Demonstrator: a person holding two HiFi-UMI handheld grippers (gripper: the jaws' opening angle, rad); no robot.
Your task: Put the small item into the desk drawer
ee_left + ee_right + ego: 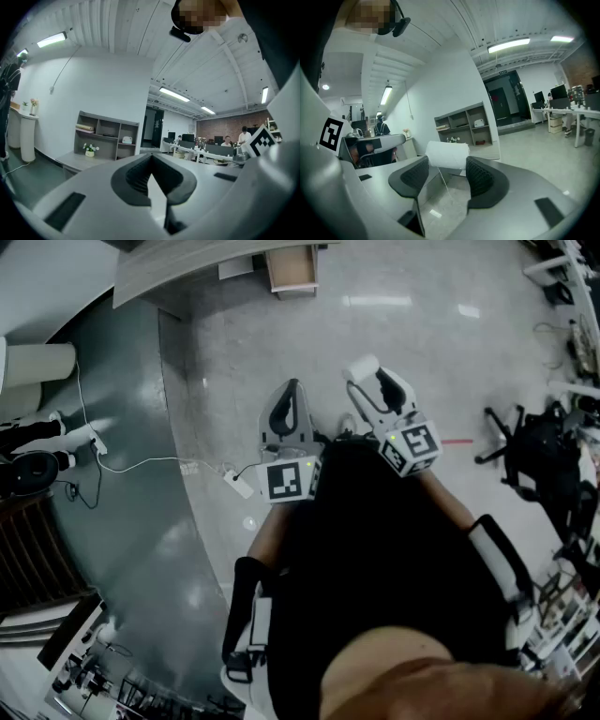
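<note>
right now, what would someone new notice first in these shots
The white cylindrical roll clamped between the jaws of the right gripper stands out first, held above the pale polished floor. Beside it the left gripper is shut on nothing. At the top of the head view, a light wooden drawer looks pulled out from under the grey desk.

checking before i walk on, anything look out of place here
A white power strip and its cable lie loose across the floor beside the left tool, a possible trip risk. A thin strand seems to hang from the white roll held in the right tool.
</note>
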